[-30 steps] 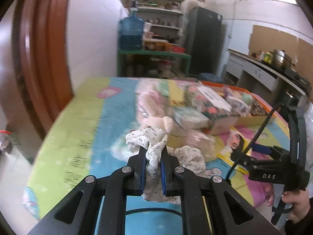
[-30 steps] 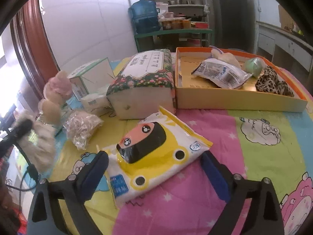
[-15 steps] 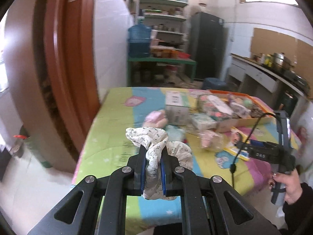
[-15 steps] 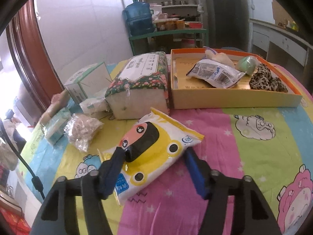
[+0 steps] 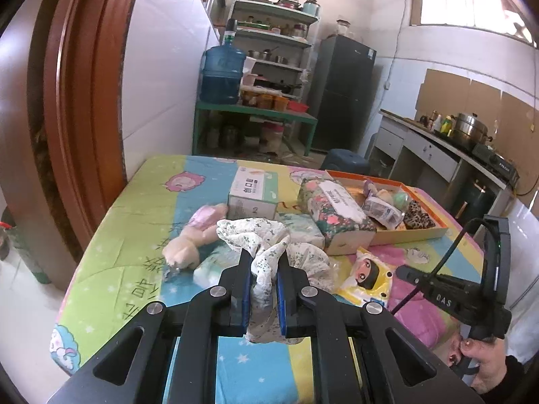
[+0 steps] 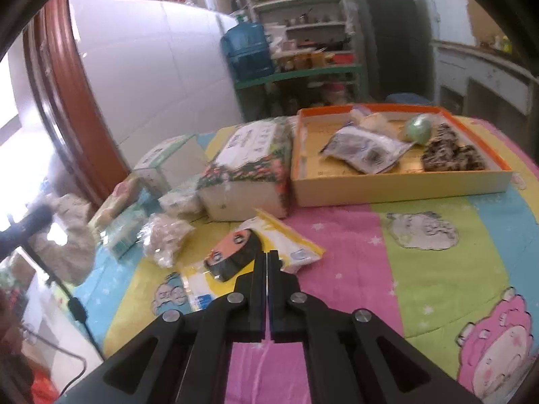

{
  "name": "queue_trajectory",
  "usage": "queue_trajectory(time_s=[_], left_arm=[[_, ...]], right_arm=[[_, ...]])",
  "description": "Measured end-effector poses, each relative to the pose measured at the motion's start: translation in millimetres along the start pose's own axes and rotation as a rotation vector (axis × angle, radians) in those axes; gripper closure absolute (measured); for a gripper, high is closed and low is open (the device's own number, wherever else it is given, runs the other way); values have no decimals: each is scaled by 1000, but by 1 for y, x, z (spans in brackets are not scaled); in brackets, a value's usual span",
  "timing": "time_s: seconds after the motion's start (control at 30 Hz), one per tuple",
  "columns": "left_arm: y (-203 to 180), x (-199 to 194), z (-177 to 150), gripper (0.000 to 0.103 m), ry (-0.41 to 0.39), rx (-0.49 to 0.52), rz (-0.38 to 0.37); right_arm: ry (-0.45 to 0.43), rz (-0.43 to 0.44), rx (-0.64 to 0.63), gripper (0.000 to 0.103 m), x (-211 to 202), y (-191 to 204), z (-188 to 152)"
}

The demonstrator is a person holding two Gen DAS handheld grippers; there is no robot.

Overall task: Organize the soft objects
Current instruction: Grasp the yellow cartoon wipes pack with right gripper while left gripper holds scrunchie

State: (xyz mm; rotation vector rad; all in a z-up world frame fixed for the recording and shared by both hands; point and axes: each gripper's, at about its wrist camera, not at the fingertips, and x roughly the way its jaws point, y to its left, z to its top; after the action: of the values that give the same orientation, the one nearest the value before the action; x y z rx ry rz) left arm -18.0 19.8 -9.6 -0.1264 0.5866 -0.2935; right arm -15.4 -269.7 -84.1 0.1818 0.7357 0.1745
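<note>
White floral cloth (image 5: 259, 252), crumpled, w/ frills

My left claw (image 5: 263, 269) is matte black, with two angular linkage arms cut through by triangular windows and four round silver screws (image 5: 219, 291) at the pivots. Its fingers (image 5: 245, 282) carry blue pads on their inner faces. My right claw (image 6: 268, 262) has the same black frame, silver screws and blue-edged pads. Seen from the left wrist, its black handle bears white lettering "DAS" (image 5: 443, 302), with a thin black cable (image 5: 448, 256) looping off it. My right hand (image 5: 478, 357) ends in a dark sleeve (image 5: 512, 370).
</note>
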Motion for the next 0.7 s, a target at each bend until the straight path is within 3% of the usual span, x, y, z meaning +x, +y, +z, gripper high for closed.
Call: queue_trajectory(time_s=[0.03, 0.07, 0.1, 0.13, 0.17, 0.27, 0.47, 0.63, 0.67, 0.7], left_arm=[[-1, 2, 0, 91, -2, 0, -1], [-2, 4, 1, 91, -4, 0, -5], [-3, 5, 1, 91, -4, -2, -8], [-4, 7, 1, 91, -1, -5, -15], [-4, 9, 2, 91, 2, -7, -19], [-6, 16, 1, 91, 20, -6, -35], [-7, 28, -5, 91, 51, -15, -62], [-4, 34, -7, 91, 62, -21, -65], [-3, 36, -7, 91, 65, -25, -65], [-2, 38, -8, 91, 67, -29, -64]], right_arm=[[10, 8, -7, 94, 1, 2, -2], [25, 15, -26, 68, 2, 7, -4], [39, 23, -53, 29, 4, 13, -7], [46, 30, -77, 14, 6, 18, -9], [48, 38, -113, 4, 6, 25, -13], [42, -15, -221, 5, 4, 44, -26], [-34, -413, -512, 5, 18, 74, -50], [-62, -431, -619, 8, 25, 77, -47], [-61, -418, -641, 15, 28, 78, -45], [-55, -393, -660, 32, 32, 79, -43]])
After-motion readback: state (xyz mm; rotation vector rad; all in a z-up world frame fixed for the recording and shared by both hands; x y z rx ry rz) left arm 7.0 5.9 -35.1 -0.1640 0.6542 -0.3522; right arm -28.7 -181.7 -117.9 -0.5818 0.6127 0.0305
